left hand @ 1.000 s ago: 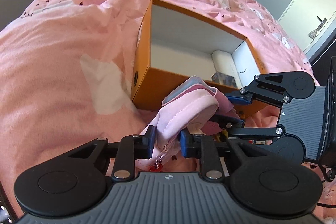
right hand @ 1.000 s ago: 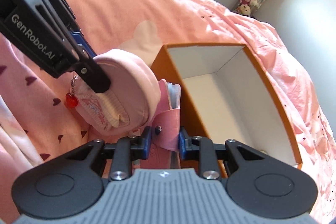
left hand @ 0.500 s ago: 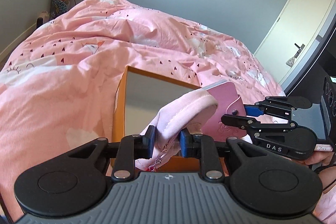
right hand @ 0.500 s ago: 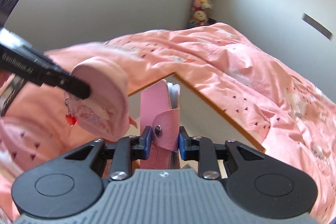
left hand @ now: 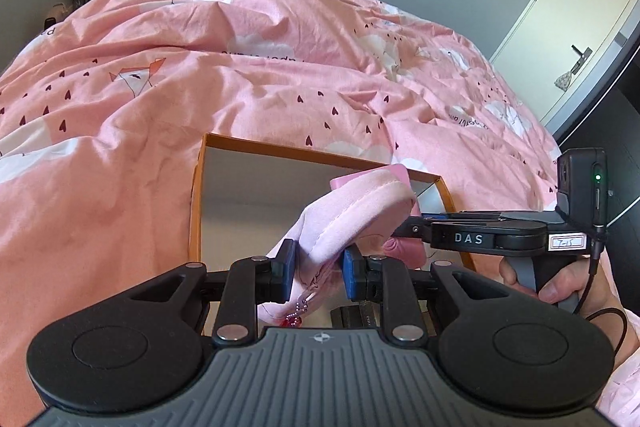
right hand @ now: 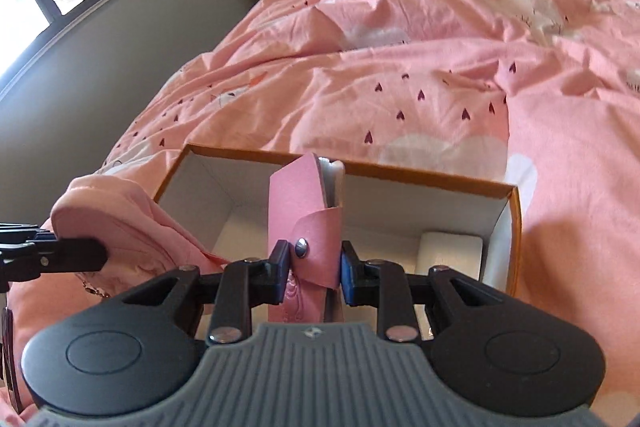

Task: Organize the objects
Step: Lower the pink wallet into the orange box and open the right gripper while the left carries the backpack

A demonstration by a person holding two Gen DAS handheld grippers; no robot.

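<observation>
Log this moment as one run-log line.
left gripper: shut on soft pink fabric pouch | right gripper: shut on pink snap-button leather wallet | both over open orange cardboard box

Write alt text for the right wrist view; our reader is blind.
The right tongs grip a pink snap wallet upright before an open orange box on a pink duvet. At left, other tongs hold a pink pouch.

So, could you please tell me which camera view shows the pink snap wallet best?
The right wrist view: the pink snap wallet stands upright in the right gripper, its flap and metal snap facing the camera above the orange box. In the left wrist view only its top edge and lower part show behind the pink fabric pouch.
</observation>
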